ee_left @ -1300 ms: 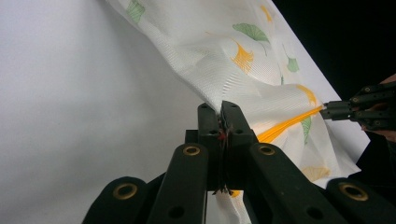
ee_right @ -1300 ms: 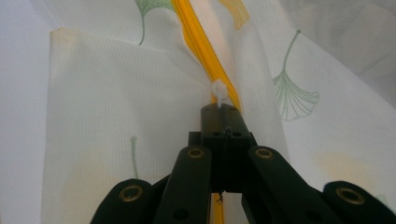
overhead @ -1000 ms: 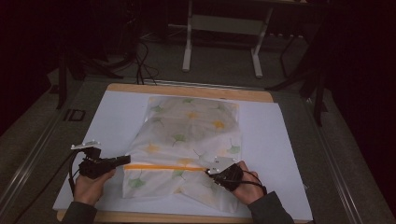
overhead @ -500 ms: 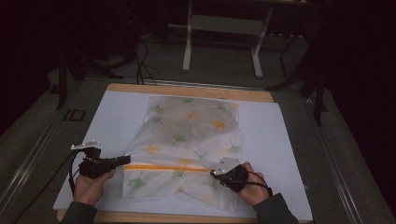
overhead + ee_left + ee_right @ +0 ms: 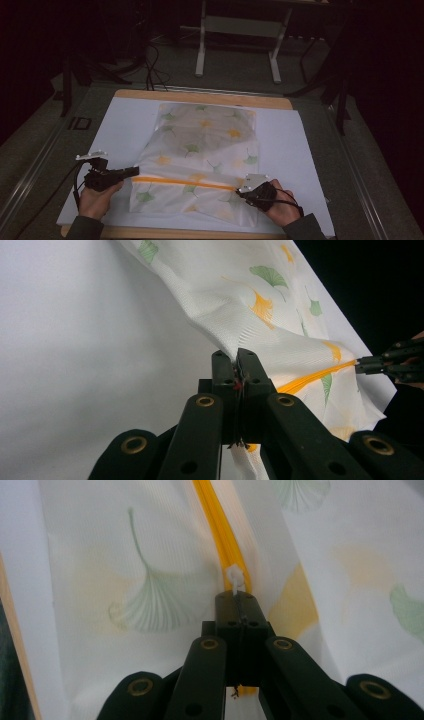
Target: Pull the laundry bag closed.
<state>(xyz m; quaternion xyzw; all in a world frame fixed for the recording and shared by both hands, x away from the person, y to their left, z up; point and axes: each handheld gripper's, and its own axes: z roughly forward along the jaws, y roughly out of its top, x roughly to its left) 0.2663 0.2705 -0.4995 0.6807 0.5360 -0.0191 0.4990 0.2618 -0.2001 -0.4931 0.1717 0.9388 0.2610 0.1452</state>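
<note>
Your two grippers work a white, leaf-printed fabric cover (image 5: 200, 160) lying in the middle of the white-topped table (image 5: 125, 125) in the high view.

At lower left of the high view, your left gripper (image 5: 131, 172) has its jaws pressed together on the cover's left edge — in the left gripper view (image 5: 235, 355) the cloth bunches up between the black tips. At lower right, your right gripper (image 5: 241, 190) sits at the end of the orange zipper (image 5: 180, 181) that runs across the cover's lower part. In the right gripper view (image 5: 235, 597) its jaws are pinched tight on the small white zipper pull (image 5: 234, 577) — the orange band runs away towards the top of the frame.
</note>
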